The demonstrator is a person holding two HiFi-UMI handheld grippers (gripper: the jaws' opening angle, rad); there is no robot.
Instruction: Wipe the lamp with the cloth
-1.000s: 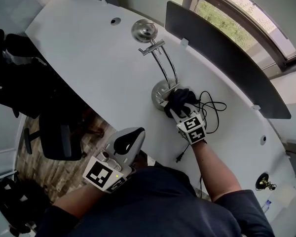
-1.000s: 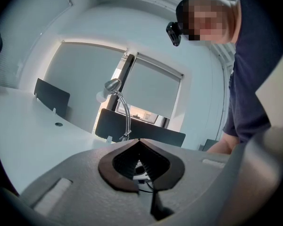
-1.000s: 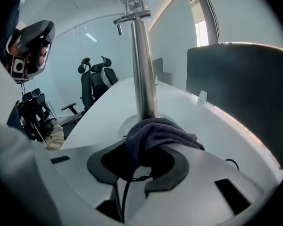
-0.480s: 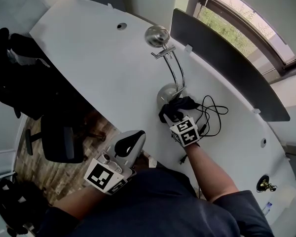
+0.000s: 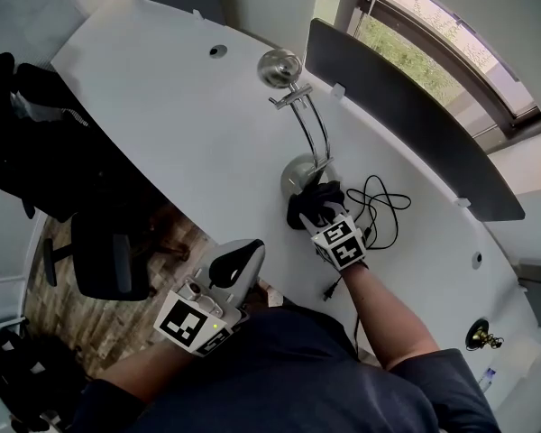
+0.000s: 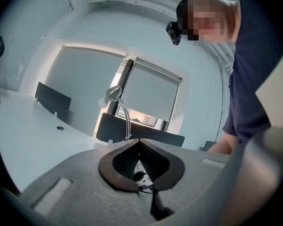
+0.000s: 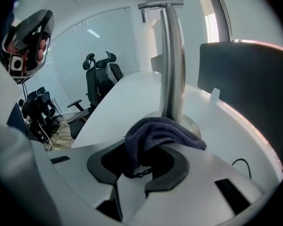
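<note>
The chrome desk lamp stands on the white desk (image 5: 162, 106), with its head (image 5: 279, 66), thin double arm (image 5: 316, 133) and round base (image 5: 298, 174). A dark cloth (image 5: 311, 198) is bunched against the near side of the base, and my right gripper (image 5: 319, 209) is shut on it. In the right gripper view the cloth (image 7: 155, 133) drapes over the jaws right in front of the lamp stem (image 7: 172, 60). My left gripper (image 5: 242, 253) hangs off the desk's near edge, by my body, shut and empty. The left gripper view shows the lamp (image 6: 115, 93) far off.
A black cable (image 5: 383, 207) loops on the desk right of the lamp base, its plug (image 5: 329, 289) near the desk edge. A dark divider panel (image 5: 406, 106) runs along the desk's far side. A black office chair (image 5: 104, 255) stands on the floor at left.
My right gripper has slid the cloth from the right side of the lamp base round to its near side. The left gripper has stayed put.
</note>
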